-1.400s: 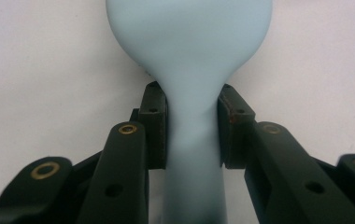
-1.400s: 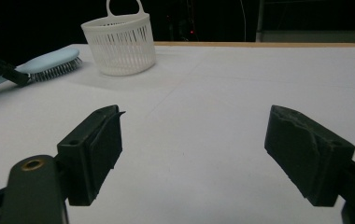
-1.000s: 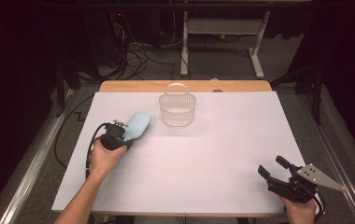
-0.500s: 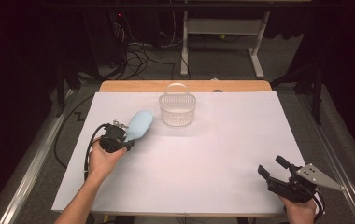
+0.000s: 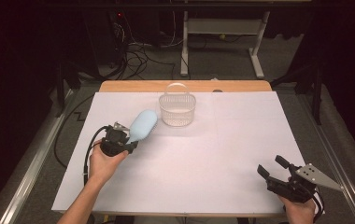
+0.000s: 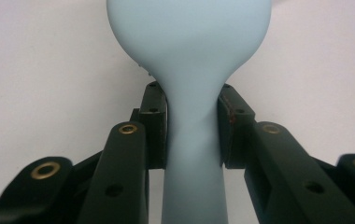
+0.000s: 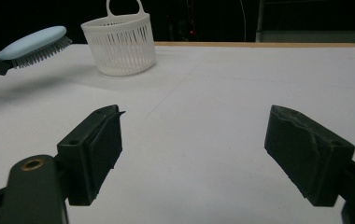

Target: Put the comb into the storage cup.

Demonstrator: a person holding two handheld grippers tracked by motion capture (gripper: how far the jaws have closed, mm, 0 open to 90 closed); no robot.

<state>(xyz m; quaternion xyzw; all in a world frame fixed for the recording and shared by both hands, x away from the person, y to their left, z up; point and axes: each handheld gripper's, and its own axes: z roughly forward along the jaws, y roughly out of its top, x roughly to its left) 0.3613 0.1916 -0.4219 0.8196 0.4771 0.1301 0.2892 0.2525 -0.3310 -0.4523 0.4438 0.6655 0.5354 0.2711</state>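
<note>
The left gripper clamps the handle of a pale blue brush, which is lifted off the white table (bristles facing down, seen from the right gripper view). A white slatted basket stands just beyond the brush head, near the table's far edge, with bare table between them. The right gripper rests at the near right corner, jaws spread and holding nothing, well apart from both.
</note>
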